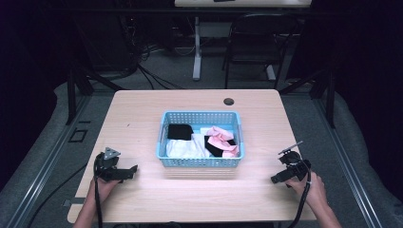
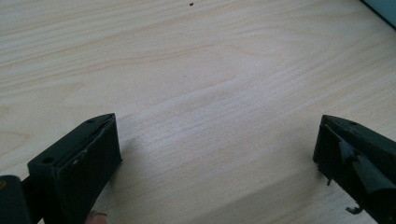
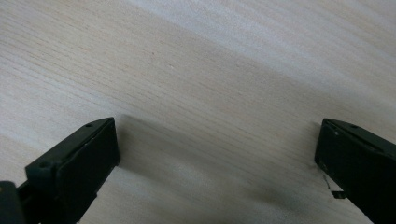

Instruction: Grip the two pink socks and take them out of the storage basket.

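Note:
A light blue plastic basket (image 1: pixel 199 163) sits at the middle of the wooden table (image 1: pixel 142 114). Inside it lie a black cloth (image 1: pixel 179 131), a white cloth (image 1: pixel 183 148) and a pink cloth (image 1: pixel 221 136) mixed with another black piece. My left gripper (image 1: pixel 129 172) rests low at the front left of the table, held by a hand; its jaws stand wide apart over bare wood (image 2: pixel 217 135), open and holding nothing. My right gripper (image 1: pixel 279 177) sits at the front right, also open over bare wood (image 3: pixel 217 140). Both are a short way from the basket's front corners.
A round cable hole (image 1: pixel 228 101) lies near the table's far edge. Beyond the table stand a dark chair (image 1: pixel 256 45) and a white desk leg (image 1: pixel 196 47). A basket corner (image 2: pixel 380 7) peeks in at the top right of the left gripper view.

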The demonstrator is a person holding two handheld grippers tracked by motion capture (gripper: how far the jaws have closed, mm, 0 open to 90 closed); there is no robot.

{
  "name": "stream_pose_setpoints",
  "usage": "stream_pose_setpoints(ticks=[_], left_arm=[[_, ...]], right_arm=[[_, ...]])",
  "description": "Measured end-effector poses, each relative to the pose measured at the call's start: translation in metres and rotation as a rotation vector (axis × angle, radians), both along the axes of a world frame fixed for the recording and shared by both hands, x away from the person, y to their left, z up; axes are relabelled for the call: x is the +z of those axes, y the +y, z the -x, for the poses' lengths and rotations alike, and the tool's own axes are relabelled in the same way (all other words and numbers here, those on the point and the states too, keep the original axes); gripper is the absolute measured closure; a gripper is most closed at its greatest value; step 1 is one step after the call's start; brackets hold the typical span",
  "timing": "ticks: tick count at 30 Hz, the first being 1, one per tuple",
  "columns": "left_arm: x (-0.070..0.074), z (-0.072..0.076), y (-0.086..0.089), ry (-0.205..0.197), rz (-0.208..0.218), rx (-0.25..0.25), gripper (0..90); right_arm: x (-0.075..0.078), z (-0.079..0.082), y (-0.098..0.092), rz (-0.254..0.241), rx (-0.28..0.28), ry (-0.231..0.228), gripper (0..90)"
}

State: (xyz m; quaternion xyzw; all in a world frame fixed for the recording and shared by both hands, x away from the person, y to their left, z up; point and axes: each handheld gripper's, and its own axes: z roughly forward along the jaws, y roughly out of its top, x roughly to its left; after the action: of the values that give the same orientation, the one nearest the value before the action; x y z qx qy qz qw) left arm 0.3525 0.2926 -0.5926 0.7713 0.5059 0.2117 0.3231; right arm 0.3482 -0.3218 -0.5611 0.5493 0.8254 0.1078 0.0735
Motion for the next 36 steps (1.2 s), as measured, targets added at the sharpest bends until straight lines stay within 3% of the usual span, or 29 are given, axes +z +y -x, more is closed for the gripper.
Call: stream_pose_setpoints(ticks=[7, 10, 12, 22, 24, 36], left_arm=[[0.0, 0.0, 0.0, 0.0, 0.001, -0.001, 0.6], [0.0, -0.001, 0.0, 0.0, 0.001, -0.005, 0.5], [0.0, -0.001, 0.0, 0.001, 0.001, -0.005, 0.6], [0.0, -0.001, 0.0, 0.001, 0.001, -0.005, 0.5], [0.0, -0.001, 0.0, 0.001, 0.001, -0.005, 0.6], [0.0, -0.001, 0.0, 0.003, -0.002, -0.006, 0.6]], right_arm=[[0.0, 0.001, -0.001, -0.001, -0.002, -0.002, 0.0], [-0.002, 0.002, 0.0, -0.024, -0.021, -0.024, 0.0], [0.001, 0.001, -0.001, 0.008, 0.007, 0.006, 0.0], [0.0, -0.001, 0.002, 0.002, -0.016, 0.006, 0.0], [0.004, -0.003, 0.005, 0.026, 0.007, 0.015, 0.0], [0.028, -0.004, 0.013, 0.006, 0.042, -0.019, 0.0]])
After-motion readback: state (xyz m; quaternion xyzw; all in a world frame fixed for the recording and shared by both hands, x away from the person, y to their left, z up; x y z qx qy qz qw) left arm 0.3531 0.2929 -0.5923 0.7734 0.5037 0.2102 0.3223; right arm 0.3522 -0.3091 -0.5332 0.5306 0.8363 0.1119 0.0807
